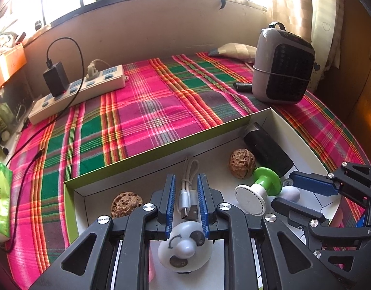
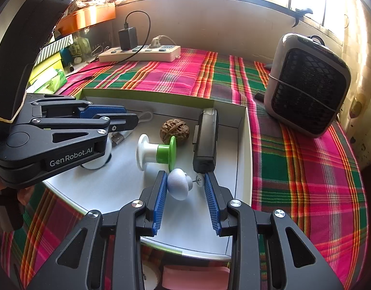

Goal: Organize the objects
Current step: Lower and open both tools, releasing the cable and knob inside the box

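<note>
Plaid cloth (image 1: 137,120) in pink and green lies under everything, w/ a shallow white box (image 1: 161,157) right below both tongs.

Left gripper (image 1: 186,177): we see the jaws clenched narrow. A white round toy w/ a drawn face (image 1: 183,246) sits at the near ends of its pads; we can't tell if it's pinched. A coiled USB cable (image 1: 188,188) lies on the box floor btwn and just past its fingertips. One walnut (image 1: 126,204) is just left of this gripper.

Right gripper (image 2: 185,174): grasping a white knob (image 2: 177,186) lengthwise, dome against the left pad and the small disc end at the right pad's tip.

Just ahead of the right gripper's tips lies a green-and-white spool (image 2: 156,152) on its side, w/ a second walnut (image 2: 174,129) beyond it. A black device (image 2: 206,140) lies ahead-right, along the box wall.

Well ahead, outside the box: a grey fan unit (image 2: 306,84) to the right and a power strip (image 2: 139,53) to the left.
</note>
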Demonstrator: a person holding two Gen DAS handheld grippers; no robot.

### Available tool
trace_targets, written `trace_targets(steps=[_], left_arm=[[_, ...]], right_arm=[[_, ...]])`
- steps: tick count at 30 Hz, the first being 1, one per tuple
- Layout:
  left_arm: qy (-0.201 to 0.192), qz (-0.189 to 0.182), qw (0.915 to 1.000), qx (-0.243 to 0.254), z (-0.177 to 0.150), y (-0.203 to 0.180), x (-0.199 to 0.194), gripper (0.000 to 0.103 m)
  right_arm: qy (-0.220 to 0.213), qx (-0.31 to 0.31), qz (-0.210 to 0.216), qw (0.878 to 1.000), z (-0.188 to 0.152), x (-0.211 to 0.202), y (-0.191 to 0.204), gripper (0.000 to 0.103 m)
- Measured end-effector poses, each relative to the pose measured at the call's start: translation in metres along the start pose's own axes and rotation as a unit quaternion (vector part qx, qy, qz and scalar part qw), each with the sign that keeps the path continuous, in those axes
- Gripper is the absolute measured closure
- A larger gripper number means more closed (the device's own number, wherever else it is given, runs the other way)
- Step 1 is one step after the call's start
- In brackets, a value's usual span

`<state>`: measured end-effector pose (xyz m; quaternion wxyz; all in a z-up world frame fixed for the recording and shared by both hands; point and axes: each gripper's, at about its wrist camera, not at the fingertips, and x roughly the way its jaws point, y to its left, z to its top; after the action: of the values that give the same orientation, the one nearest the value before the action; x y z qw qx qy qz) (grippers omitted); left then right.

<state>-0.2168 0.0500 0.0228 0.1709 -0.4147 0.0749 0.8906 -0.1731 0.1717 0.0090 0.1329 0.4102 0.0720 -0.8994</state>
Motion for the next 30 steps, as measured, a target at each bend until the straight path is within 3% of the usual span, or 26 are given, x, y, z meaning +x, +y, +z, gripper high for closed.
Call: trace_targets(steps=[12, 18, 30], left_arm=[[0.000, 0.001, 1.0000, -0.009, -0.002, 0.001, -0.004, 0.086], [-0.001, 0.000, 1.0000, -0.009, -0.003, 0.000, -0.008, 0.083], [-0.018, 0.002, 0.9997, -0.016, -0.010, -0.002, -0.028, 0.077]], right_arm=[[0.000, 0.003, -0.001, 1.000, 0.001, 0.000, 0.000, 0.069], [-0.004, 0.002, -0.001, 1.000, 0.000, -0.004, 0.003, 0.058], [-0.013, 0.016, -0.009, 1.000, -0.007, -0.018, 0.003, 0.058]])
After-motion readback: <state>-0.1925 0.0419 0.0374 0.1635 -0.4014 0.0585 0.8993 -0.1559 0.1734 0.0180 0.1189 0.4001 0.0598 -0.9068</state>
